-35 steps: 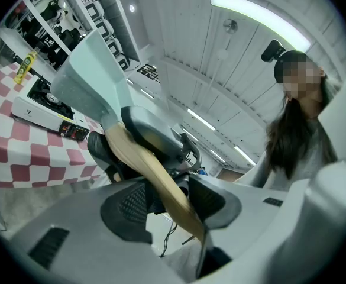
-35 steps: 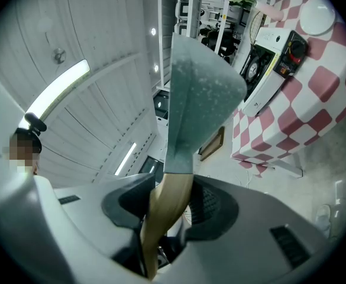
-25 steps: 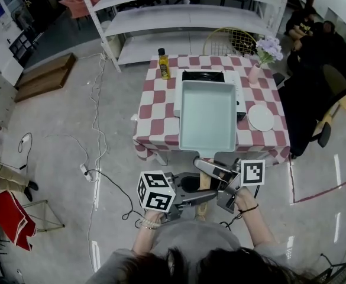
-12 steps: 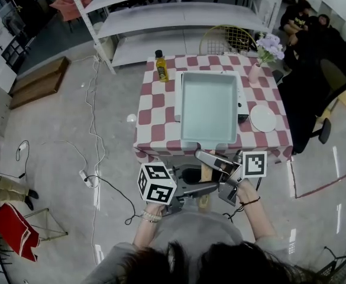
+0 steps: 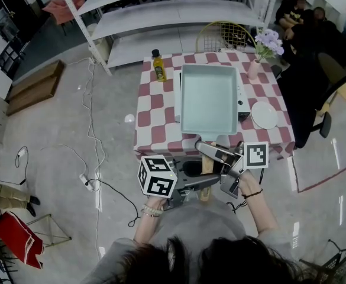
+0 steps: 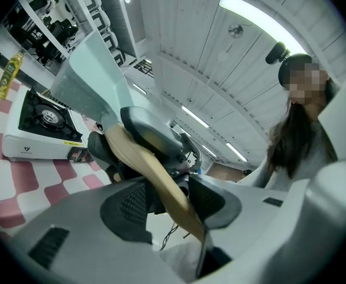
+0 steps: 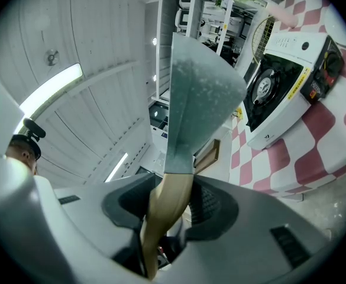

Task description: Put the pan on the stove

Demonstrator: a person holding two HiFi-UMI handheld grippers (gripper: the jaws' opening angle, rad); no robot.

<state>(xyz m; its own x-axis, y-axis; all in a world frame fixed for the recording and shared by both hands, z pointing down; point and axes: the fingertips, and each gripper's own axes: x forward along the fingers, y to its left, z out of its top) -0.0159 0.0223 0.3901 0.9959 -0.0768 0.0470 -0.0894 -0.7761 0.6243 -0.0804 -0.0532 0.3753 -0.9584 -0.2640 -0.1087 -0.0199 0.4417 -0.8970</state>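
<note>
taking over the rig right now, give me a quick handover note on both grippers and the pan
Grippers: the left gripper has its jaws shut on the wooden handle of the pan. The right gripper is shut on the same handle, nearer the pan.
Things: the pan is held in the air over the stove on the checked table, clear of the burner.
Done: pan is above the stove.
Left: lower it onto the burner, then open both jaws.

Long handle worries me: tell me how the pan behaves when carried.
Probably front-heavy: the wide pan sticks far beyond its wooden handle, clamped by the left gripper and right gripper. Likely rigid: held by the handle alone, it shows no sag.
</note>
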